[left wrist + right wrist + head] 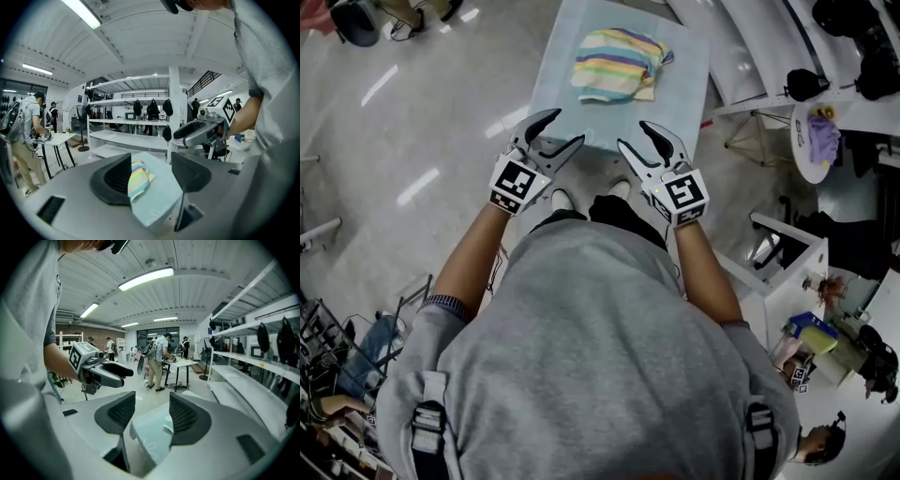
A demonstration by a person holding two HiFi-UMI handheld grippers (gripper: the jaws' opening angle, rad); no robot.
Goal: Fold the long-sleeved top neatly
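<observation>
Both left gripper (567,127) and right gripper (633,134) gape empty; head view alone shows striped top (617,64) whole

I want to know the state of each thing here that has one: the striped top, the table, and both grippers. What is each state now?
Striped top: lies bunched up on the table, not neatly folded, touched by no gripper.
Table: bears the top on its far part.
Left gripper: jaws apart, nothing between them, near the table's front edge.
Right gripper: jaws apart, nothing between them, near the same edge.
</observation>
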